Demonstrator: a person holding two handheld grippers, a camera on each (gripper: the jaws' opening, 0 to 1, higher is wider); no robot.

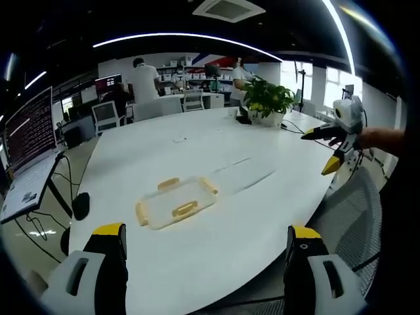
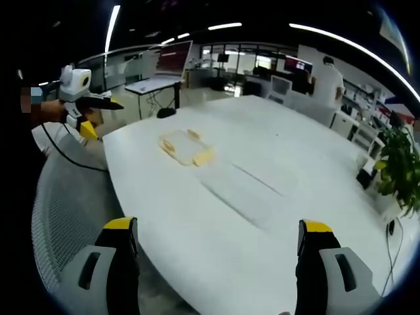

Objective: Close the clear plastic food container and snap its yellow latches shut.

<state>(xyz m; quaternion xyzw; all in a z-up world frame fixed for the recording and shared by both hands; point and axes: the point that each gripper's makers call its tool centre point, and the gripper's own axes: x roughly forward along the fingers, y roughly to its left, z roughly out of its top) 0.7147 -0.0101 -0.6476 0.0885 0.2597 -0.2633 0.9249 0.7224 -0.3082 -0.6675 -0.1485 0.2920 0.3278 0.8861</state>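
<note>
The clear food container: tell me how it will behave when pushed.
The container looks empty and thin-walled, so it is probably light and may slide on the smooth white table. It sits low and flat, so tipping seems unlikely. Its yellow latches may flap loosely.

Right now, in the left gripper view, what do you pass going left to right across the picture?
Laptop screen → clear food container with yellow latches → potted plant → the other gripper, held up at the table's right edge.
</note>
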